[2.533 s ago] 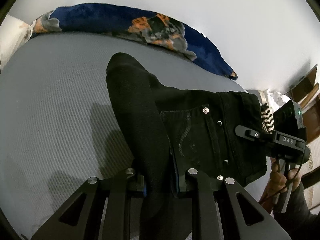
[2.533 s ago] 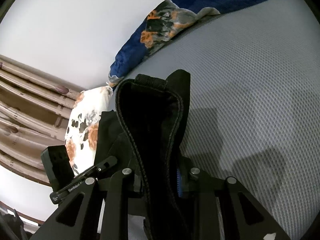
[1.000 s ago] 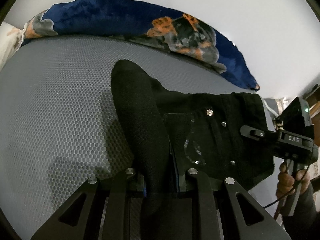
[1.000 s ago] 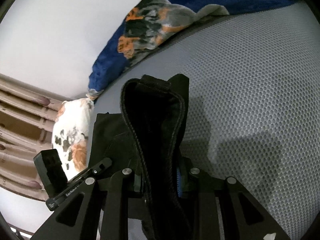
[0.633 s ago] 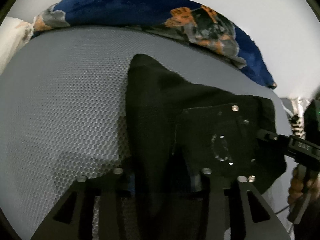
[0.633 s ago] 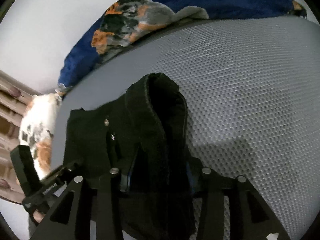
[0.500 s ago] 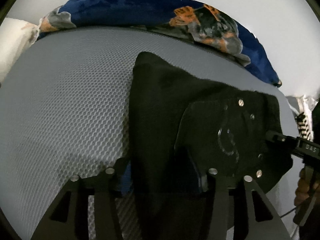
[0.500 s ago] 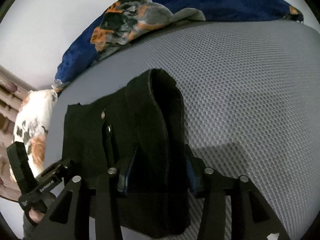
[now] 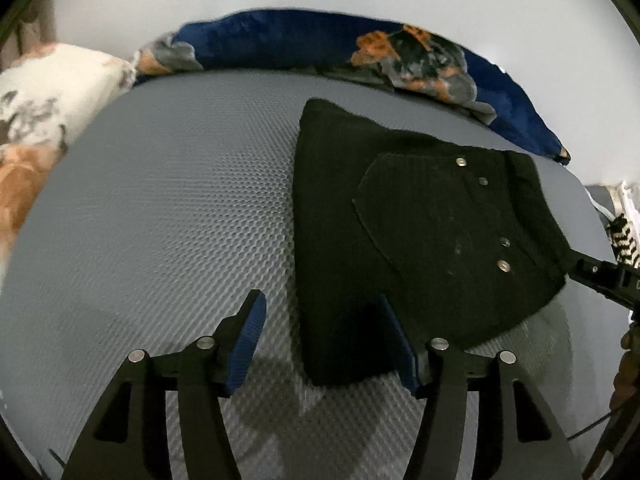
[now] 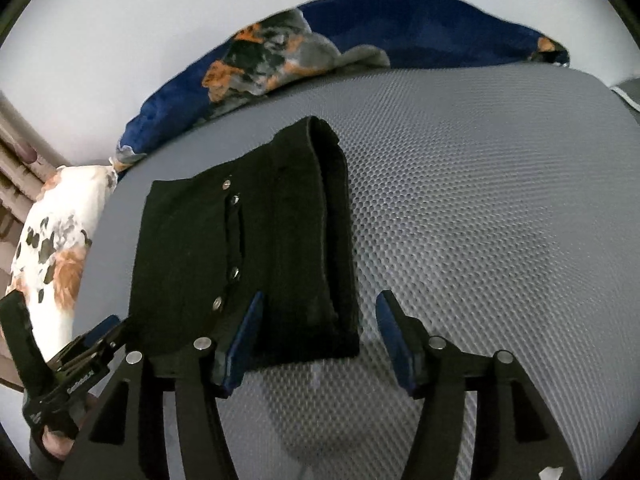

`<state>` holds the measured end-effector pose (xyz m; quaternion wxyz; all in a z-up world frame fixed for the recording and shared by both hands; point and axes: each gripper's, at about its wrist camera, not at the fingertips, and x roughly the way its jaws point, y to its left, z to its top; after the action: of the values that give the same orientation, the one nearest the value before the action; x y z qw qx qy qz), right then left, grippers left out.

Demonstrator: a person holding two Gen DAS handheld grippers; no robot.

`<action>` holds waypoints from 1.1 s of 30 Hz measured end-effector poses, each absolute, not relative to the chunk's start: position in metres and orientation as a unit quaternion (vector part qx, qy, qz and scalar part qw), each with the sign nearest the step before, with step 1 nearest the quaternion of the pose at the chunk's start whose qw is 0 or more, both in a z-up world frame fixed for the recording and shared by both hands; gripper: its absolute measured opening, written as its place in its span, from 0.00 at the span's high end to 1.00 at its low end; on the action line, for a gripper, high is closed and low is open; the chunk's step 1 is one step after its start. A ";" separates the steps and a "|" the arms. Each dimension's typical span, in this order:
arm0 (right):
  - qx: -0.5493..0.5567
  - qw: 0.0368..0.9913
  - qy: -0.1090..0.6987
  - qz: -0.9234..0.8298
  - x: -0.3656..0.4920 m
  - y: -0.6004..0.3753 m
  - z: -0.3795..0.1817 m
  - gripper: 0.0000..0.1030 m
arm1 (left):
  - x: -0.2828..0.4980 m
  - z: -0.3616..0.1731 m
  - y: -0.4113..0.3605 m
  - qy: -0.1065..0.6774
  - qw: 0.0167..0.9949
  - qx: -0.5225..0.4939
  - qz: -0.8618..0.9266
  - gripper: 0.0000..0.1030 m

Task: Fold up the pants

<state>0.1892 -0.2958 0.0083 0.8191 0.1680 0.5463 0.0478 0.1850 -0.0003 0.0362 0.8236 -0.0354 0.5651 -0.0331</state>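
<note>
Releasing fold: left tool (image 9: 322, 342) and right tool (image 10: 318, 338) jaws opening, clamping nothing. Pants (image 9: 420, 248) lying folded mid-frame on bed (image 9: 160, 220). I'm judging next: backing off, checking edges.

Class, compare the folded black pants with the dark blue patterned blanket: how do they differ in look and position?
The folded black pants are plain black with metal rivets; the dark blue patterned blanket carries orange and grey patches. The pants lie flat mid-mattress; the blanket is bunched along the far edge. Both rest on the grey textured mattress.
</note>
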 end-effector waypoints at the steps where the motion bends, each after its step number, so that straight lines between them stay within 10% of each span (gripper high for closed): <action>1: 0.167 0.821 0.544 0.048 0.184 -0.295 0.012 0.45 | 0.180 0.042 -0.001 0.561 0.827 -0.036 -0.031 0.40; 33: 0.015 0.902 0.427 0.061 0.063 -0.200 0.054 0.25 | 0.066 0.117 -0.023 0.496 0.868 -0.002 -0.007 0.33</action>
<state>0.0629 -0.1997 0.0536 0.9020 0.0152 0.4271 0.0606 0.0658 -0.0231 0.1166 0.8685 -0.0016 0.4957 -0.0066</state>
